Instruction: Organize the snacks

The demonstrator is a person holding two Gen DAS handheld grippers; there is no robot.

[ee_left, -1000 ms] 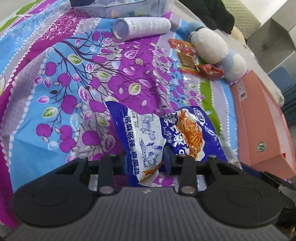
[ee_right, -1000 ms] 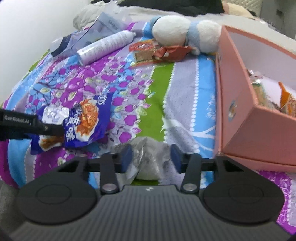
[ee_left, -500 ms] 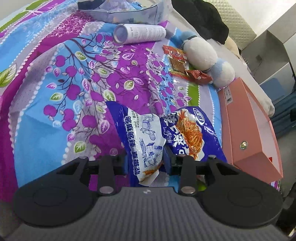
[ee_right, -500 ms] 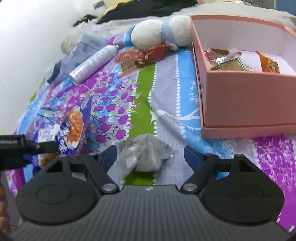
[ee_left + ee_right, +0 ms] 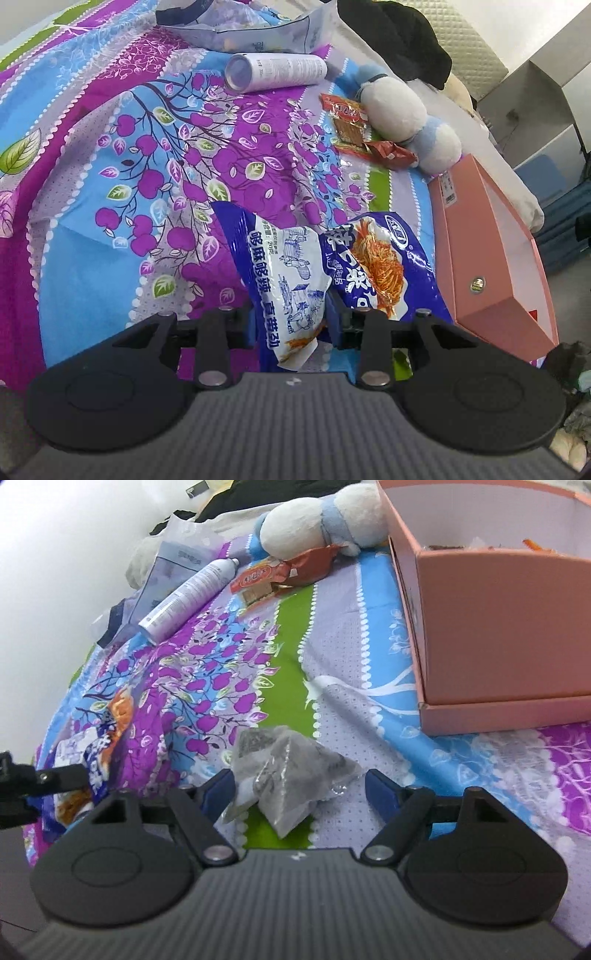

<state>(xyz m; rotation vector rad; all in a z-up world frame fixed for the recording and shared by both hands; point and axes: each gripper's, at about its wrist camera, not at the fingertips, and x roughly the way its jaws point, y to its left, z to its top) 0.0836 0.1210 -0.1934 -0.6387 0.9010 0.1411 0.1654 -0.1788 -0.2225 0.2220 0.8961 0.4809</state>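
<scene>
My left tool grips the blue noodle packet above the bed's near edge, my right tool gapes around the clear pouch; next I carry the packet into the pink box

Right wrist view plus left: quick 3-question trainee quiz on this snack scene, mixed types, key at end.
1. True or false: the right gripper grips the grey pouch.
2. What is the left gripper shut on? A spray can, B blue snack bag, C plush toy.
3. Fill in: the red snack packets lie beside the ___ toy.

Key: 1 false, its jaws stand wide with the pouch between them. 2 B. 3 plush.
</scene>
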